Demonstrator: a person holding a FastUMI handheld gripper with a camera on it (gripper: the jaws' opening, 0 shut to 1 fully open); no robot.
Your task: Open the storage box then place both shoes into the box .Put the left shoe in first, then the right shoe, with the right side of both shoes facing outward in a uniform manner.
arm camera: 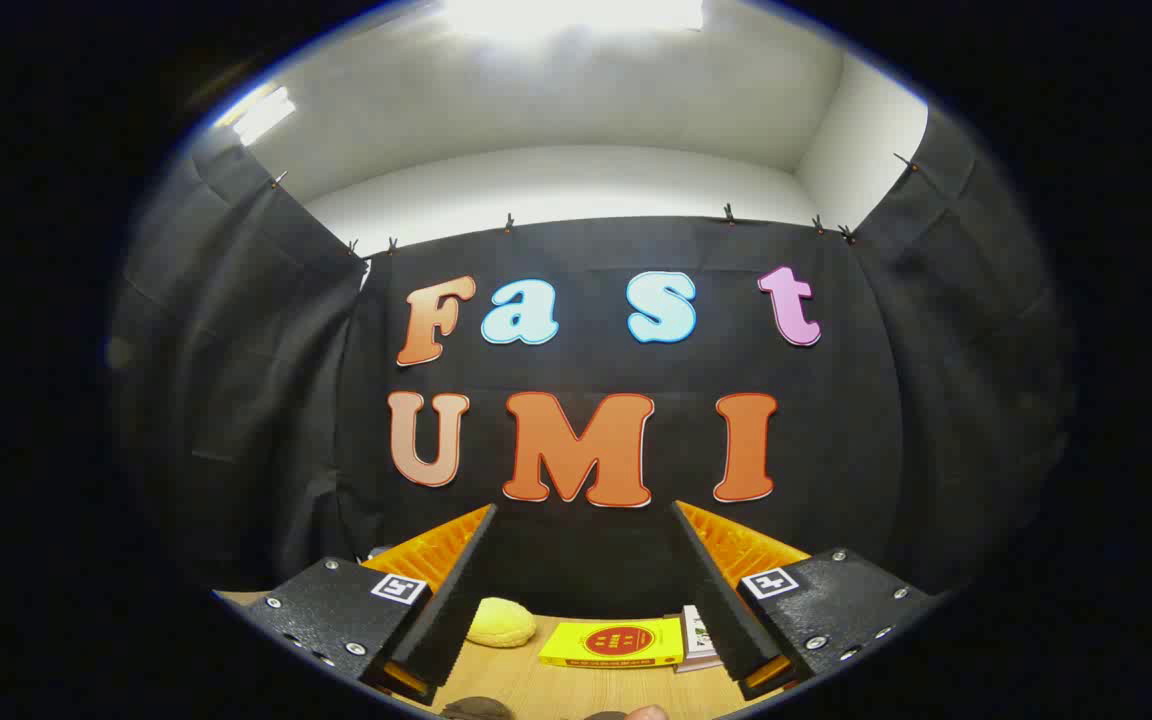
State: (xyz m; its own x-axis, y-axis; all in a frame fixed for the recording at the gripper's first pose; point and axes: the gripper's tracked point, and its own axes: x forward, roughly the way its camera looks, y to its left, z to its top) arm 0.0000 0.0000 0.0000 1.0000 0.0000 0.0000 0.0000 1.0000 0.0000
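Note:
My gripper (581, 590) is held high and points at the booth's back wall, with its two fingers (456, 590) spread wide apart and nothing between them. Below and beyond the fingers lies the wooden table (536, 685). At the very bottom, near the table's front edge, a dark rounded shape (476, 708) peeks in; I cannot tell what it is. Beside it a fingertip of a person's hand (648, 712) just enters the view.
A yellow flat box (614, 642) lies on the table by the back wall, between the fingers. A yellow lumpy soft object (501, 621) sits left of it. A stack of booklets (698, 640) lies right of the yellow box, partly behind the right finger.

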